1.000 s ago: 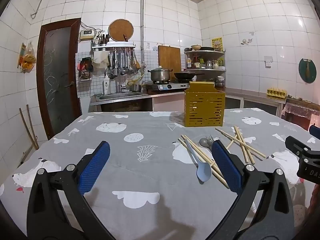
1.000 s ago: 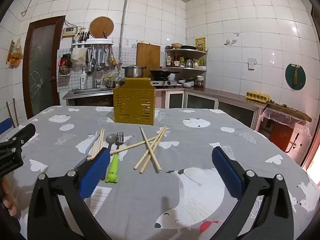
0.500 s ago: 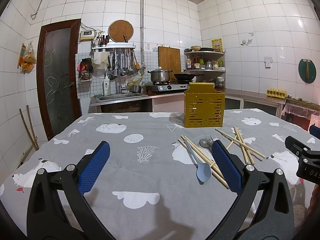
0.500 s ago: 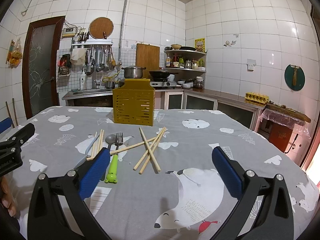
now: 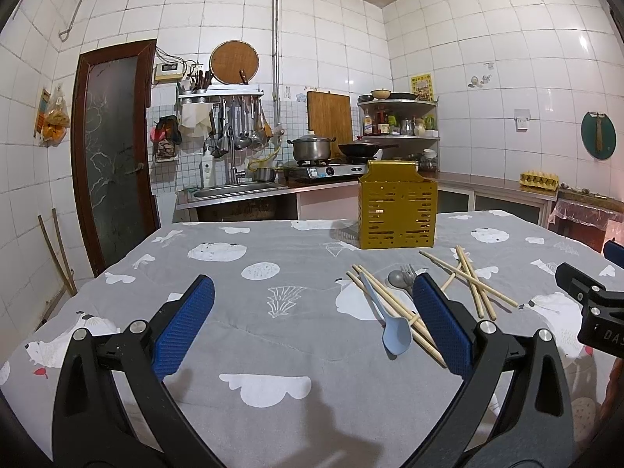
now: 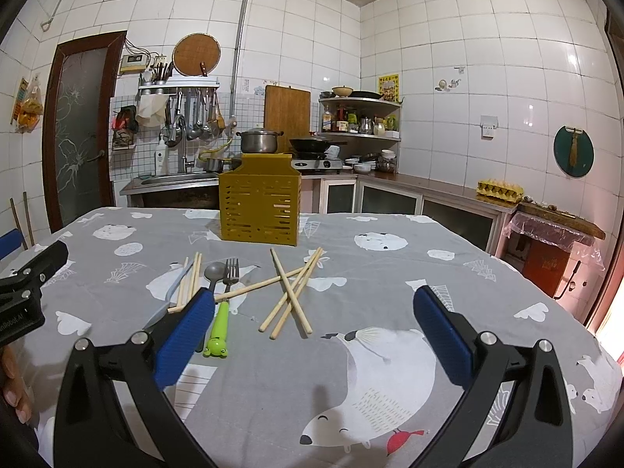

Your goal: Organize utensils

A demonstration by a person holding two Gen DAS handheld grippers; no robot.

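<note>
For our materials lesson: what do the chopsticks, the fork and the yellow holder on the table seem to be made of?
Chopsticks: probably bamboo or wood; pale tan, matte, no shine.
Fork: head looks like metal, grey with a dull sheen; its bright green handle looks like moulded plastic, ending in a frog face.
Holder: likely plastic, though painted metal is possible; even mustard colour, thin slotted walls.

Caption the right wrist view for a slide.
Open right gripper above scattered chopsticks, fork and spoon, before a yellow caddy.
</note>
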